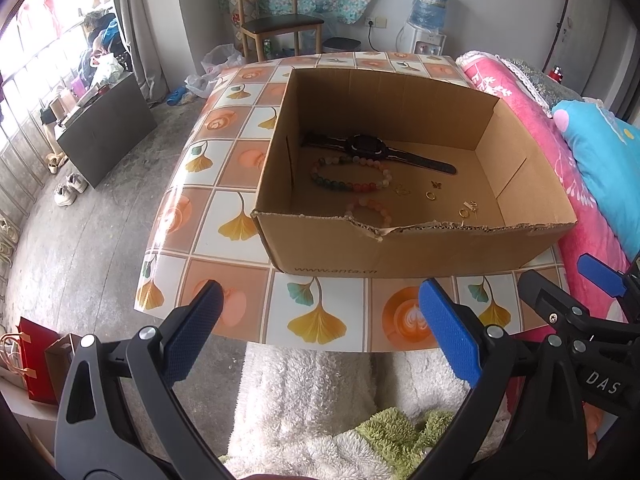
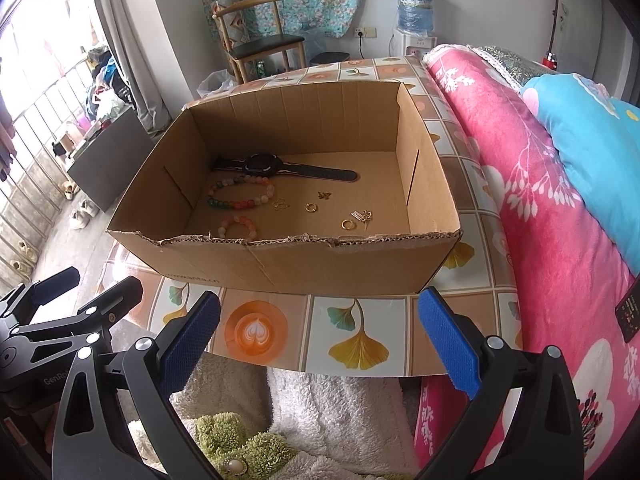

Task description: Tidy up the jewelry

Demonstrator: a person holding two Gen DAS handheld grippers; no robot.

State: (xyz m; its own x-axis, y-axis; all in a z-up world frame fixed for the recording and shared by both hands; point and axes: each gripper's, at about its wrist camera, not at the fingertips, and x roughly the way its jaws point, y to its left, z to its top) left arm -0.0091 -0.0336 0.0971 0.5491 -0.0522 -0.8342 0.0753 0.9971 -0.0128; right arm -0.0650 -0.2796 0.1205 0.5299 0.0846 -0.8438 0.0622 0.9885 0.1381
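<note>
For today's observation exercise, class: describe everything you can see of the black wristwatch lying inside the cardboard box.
The black wristwatch lies flat on the floor of the open brown cardboard box, toward the back left. Its dark rounded case sits mid-strap, with both strap halves stretched out nearly straight; pale markings run along the strap beside the case. It looks like plastic or rubber. The multicoloured bead bracelet lies just in front, close to or touching it. Neither gripper touches it.
</note>
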